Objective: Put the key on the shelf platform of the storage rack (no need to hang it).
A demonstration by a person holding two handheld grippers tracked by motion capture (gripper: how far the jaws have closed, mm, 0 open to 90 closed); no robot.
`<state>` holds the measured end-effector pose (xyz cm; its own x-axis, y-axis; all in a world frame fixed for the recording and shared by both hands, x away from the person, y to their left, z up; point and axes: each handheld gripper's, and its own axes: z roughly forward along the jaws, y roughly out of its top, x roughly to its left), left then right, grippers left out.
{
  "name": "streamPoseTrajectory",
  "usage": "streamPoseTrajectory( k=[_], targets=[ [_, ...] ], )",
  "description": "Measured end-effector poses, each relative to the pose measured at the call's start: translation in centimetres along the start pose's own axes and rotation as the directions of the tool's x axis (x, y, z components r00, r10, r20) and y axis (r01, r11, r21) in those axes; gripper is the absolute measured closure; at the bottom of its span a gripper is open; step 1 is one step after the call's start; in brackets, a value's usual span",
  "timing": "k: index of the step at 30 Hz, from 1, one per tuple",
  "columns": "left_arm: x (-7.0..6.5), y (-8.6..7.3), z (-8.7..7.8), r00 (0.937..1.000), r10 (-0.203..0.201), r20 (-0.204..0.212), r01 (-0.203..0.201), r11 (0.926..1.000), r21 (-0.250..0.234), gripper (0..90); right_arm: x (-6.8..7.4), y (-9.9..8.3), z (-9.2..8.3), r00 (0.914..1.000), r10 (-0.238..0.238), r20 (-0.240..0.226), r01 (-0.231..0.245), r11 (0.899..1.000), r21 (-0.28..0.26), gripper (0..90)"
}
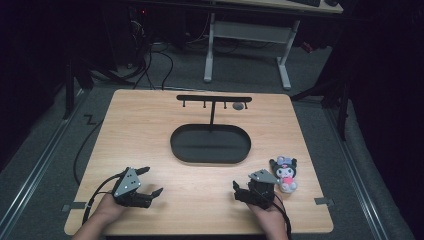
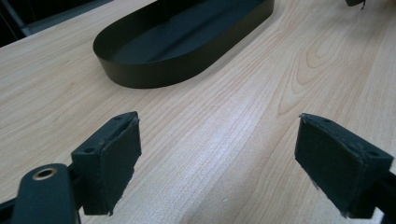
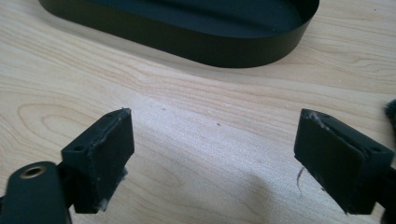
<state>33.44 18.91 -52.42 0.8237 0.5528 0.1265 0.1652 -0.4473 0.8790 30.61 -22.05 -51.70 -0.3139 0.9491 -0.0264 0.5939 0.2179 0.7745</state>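
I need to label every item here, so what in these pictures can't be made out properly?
- Small grey thing under the black stand's crossbar, high view: too small to identify.
- Plush toy, high view: its near side is covered by the right gripper; in the right gripper view the frame edge crops it to a dark sliver.
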Motion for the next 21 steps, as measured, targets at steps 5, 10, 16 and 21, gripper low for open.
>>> streamPoseTrajectory(
  k=[5,10,16,21],
  targets=[
    [-0.03,0.01,0.02,1.0000,0.003,0.000,-0.003,1.0000,0.002,15.4,-0.13,-0.04,-0.08,0.9998,0.014,-0.011,-0.014,1.000,-0.012,10.7],
    [0.00,0.02,0.06,1.0000,-0.001,0.000,0.001,1.0000,0.001,15.4,-0.16,-0.12,-0.17,0.9998,0.016,-0.012,-0.016,1.000,-0.009,10.7],
    [0.00,0.02,0.05,1.0000,0.000,0.001,0.000,1.0000,0.001,15.4,-0.12,-0.14,-0.05,0.9998,0.014,-0.013,-0.014,1.000,-0.001,10.7],
    [0.01,0.02,0.05,1.0000,-0.001,0.001,0.001,1.0000,0.001,15.4,-0.10,-0.15,0.00,0.9998,0.014,-0.015,-0.014,1.000,0.000,10.7]
  ],
)
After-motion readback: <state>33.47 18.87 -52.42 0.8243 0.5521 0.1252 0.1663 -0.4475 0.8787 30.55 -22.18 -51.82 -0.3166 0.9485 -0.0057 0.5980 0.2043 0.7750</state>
